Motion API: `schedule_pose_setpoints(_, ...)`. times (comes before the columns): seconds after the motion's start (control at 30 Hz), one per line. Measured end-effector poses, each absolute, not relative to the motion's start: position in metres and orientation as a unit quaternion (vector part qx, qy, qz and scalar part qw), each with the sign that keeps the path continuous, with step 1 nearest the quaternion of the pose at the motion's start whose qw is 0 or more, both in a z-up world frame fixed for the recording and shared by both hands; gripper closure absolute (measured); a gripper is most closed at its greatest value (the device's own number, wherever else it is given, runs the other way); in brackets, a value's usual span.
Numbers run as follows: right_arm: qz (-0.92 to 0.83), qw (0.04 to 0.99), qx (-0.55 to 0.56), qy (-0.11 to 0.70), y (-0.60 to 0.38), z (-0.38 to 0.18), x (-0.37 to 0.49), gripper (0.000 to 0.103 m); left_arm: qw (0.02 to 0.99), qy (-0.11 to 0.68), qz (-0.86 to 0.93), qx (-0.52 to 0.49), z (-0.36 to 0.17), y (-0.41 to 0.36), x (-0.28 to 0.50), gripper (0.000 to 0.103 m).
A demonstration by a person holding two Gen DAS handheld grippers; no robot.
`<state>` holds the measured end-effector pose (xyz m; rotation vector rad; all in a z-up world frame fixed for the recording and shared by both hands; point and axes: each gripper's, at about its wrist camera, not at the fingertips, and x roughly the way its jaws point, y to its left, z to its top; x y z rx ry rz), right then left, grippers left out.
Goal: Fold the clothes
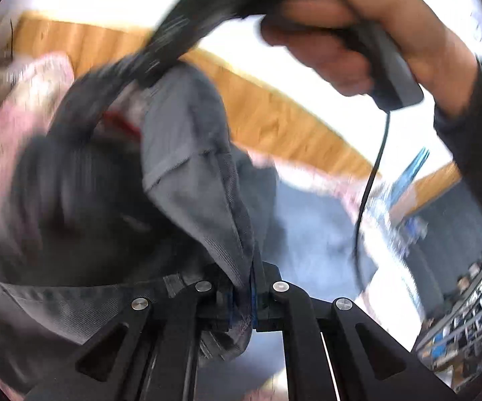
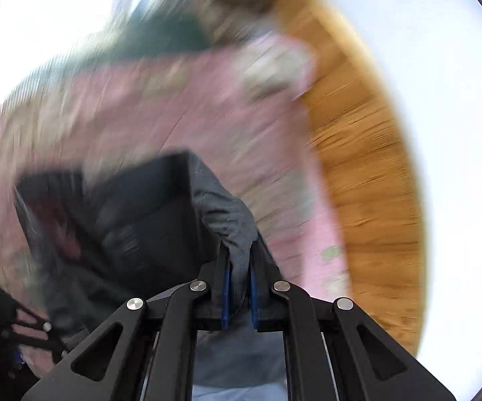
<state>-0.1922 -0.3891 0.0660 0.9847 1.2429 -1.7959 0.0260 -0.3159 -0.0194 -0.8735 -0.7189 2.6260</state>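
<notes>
A dark grey garment (image 1: 187,180) hangs in the air, stretched between both grippers. My left gripper (image 1: 249,284) is shut on one edge of it, the cloth bunched between the blue pads. In the right wrist view my right gripper (image 2: 239,277) is shut on another edge of the grey garment (image 2: 147,220). The left wrist view also shows the right gripper's black body (image 1: 160,50) pinching the cloth at the top, held by a person's hand (image 1: 351,33). A red patch (image 1: 120,122) shows inside the garment. Both views are motion-blurred.
A pink patterned bedspread (image 2: 180,107) lies under the garment. A wooden bed frame (image 2: 364,173) runs along it, with a white wall behind. A light blue cloth (image 1: 311,227) lies on the bed. A black cable (image 1: 371,180) dangles from the hand. Cluttered shelves (image 1: 468,317) stand at the right.
</notes>
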Motion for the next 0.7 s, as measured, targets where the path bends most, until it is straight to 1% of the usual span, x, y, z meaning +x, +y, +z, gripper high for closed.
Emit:
schedule_pose_setpoints(0.03,-0.72,0.36,0.376,0.459,-0.391,0.088,-0.203,0.095,0.14,-0.254,0.912,-0.289,-0.01,-0.327,0.017,0.096)
schedule_pose_setpoints(0.1,-0.773,0.362,0.368,0.37,-0.394,0.125,-0.236,0.093,0.109,-0.268,0.913,-0.288,-0.004,-0.36,-0.018,0.096)
schedule_pose_setpoints(0.13,-0.802,0.358,0.367,0.306,-0.392,0.13,-0.259,0.088,0.091,-0.275,0.912,-0.29,-0.003,-0.378,-0.037,0.096)
schedule_pose_setpoints(0.17,-0.827,0.345,0.368,0.248,-0.386,0.126,-0.286,0.081,0.072,-0.282,0.911,-0.292,-0.001,-0.396,-0.056,0.095)
schedule_pose_setpoints(0.2,-0.84,0.321,0.376,0.223,-0.376,0.115,-0.301,0.075,0.046,-0.291,0.903,-0.313,-0.01,-0.415,-0.078,0.095)
schedule_pose_setpoints(0.23,-0.849,0.29,0.396,0.196,-0.358,0.102,-0.313,0.061,0.02,-0.304,0.889,-0.342,-0.027,-0.435,-0.1,0.093)
schedule_pose_setpoints(0.27,-0.856,0.258,0.415,0.168,-0.339,0.09,-0.324,0.059,0.012,-0.324,0.871,-0.369,-0.047,-0.455,-0.117,0.093)
schedule_pose_setpoints(0.3,-0.862,0.233,0.428,0.139,-0.32,0.079,-0.332,0.06,0.011,-0.348,0.851,-0.394,-0.067,-0.474,-0.132,0.093)
schedule_pose_setpoints(0.33,-0.866,0.228,0.43,0.111,-0.298,0.072,-0.327,0.058,0.01,-0.359,0.836,-0.416,-0.084,-0.487,-0.142,0.093)
schedule_pose_setpoints(0.37,-0.869,0.219,0.435,0.091,-0.27,0.06,-0.319,0.052,0.008,-0.364,0.823,-0.436,-0.098,-0.496,-0.148,0.093)
schedule_pose_setpoints(0.43,-0.865,0.192,0.459,0.068,-0.213,0.029,-0.299,0.049,0.009,-0.368,0.814,-0.449,-0.117,-0.501,-0.151,0.093)
schedule_pose_setpoints(0.57,-0.836,0.111,0.537,0.005,-0.109,-0.038,-0.261,0.049,0.02,-0.372,0.797,-0.476,-0.142,-0.494,-0.163,0.092)
schedule_pose_setpoints(0.6,-0.828,0.092,0.553,-0.011,-0.086,-0.052,-0.251,0.049,0.017,-0.36,0.798,-0.483,-0.146,-0.49,-0.17,0.091)
schedule_pose_setpoints(0.63,-0.82,0.071,0.567,-0.028,-0.063,-0.064,-0.241,0.049,0.013,-0.346,0.8,-0.49,-0.148,-0.487,-0.176,0.092)
schedule_pose_setpoints(0.67,-0.814,0.047,0.577,-0.043,-0.037,-0.075,-0.23,0.049,-0.004,-0.313,0.815,-0.487,-0.142,-0.487,-0.185,0.096)
schedule_pose_setpoints(0.7,-0.808,0.024,0.586,-0.058,-0.01,-0.086,-0.218,0.049,-0.025,-0.296,0.83,-0.473,-0.132,-0.495,-0.194,0.099)
